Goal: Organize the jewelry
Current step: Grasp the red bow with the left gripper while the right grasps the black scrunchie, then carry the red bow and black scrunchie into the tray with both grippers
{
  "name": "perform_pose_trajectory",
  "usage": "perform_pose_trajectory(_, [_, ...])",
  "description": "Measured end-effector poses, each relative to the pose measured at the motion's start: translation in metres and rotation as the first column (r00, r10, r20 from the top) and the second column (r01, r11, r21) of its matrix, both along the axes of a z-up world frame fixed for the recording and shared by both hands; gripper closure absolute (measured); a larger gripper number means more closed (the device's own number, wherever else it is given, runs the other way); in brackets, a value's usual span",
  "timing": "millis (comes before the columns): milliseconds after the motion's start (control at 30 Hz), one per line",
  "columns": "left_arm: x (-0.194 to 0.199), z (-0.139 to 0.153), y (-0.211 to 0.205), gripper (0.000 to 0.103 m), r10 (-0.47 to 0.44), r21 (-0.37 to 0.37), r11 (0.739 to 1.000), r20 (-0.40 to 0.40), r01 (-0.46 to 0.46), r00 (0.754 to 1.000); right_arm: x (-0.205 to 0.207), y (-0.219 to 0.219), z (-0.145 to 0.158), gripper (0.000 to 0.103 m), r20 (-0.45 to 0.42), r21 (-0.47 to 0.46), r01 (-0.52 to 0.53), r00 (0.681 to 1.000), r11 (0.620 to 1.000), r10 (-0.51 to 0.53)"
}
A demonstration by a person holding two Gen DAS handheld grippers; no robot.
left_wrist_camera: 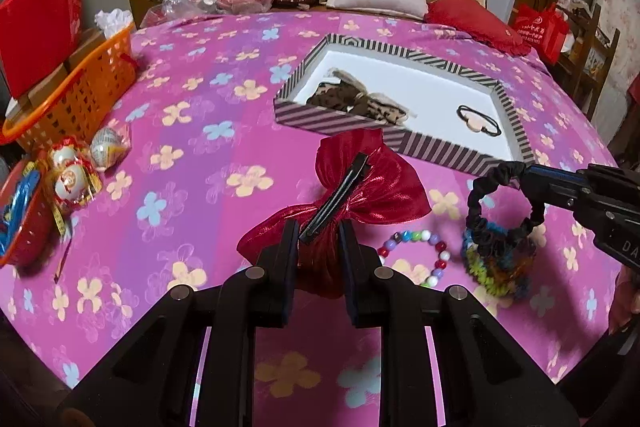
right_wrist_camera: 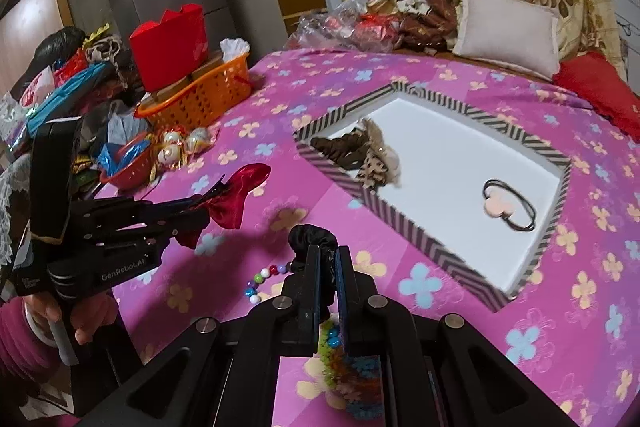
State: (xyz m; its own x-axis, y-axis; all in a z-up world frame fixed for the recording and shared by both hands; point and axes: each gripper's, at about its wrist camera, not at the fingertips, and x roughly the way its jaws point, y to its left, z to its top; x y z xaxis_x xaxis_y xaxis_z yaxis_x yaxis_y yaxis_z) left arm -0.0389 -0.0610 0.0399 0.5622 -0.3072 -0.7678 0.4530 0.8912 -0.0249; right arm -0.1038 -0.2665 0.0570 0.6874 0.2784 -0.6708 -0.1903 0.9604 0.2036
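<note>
- The striped box is the landmark: it lies on the pink flowered bedspread, open side up, already holding a leopard-print bow at its left end and a thin black hair tie with a pale charm at its right end.
- The left gripper is clamped on the knot of the red satin bow clip, lifted clear of the bedspread, on the near side of the box and just short of its near wall.
- The clip's black bar runs away from the jaws, slanting up toward the box's near wall, so its long axis already points at the box.
- The right gripper is pinched shut on the black scrunchie, whose multicoloured fuzzy part hangs below the jaws; it sits off the box's near right corner.
- A beaded bracelet lies on the bedspread on the near side of the box, between the two grippers.
- Both loads look about equally near; each likely needs a carry forward over the near wall to the bare white floor between the bow and the hair tie.
</note>
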Motion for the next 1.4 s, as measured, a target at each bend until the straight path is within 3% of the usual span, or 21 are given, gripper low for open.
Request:
perform_pose_trajectory(267, [-0.003,0.014,-0.022,0.085,-0.009,0.016,1.000,0.038,0.009,0.999,-0.001,-0.018,0.012,0.096,0.028,-0.008,0.042,0.999,0.999,-0.042])
perform_pose_trajectory(1033, [0.022,0.027,-0.090,0.085,-0.025,0.040,0.999,0.050,0.023,0.998,0.018,-0.084,0.025,0.096,0.056,0.003,0.167,0.984,0.986,-0.167])
perform_pose_trajectory(1400, [0.043,0.021,-0.119,0.085,-0.015,0.065,0.998,0.045,0.012,0.999,0.040,-0.108,0.013,0.096,0.023,0.018,0.204,0.979,0.979,-0.205])
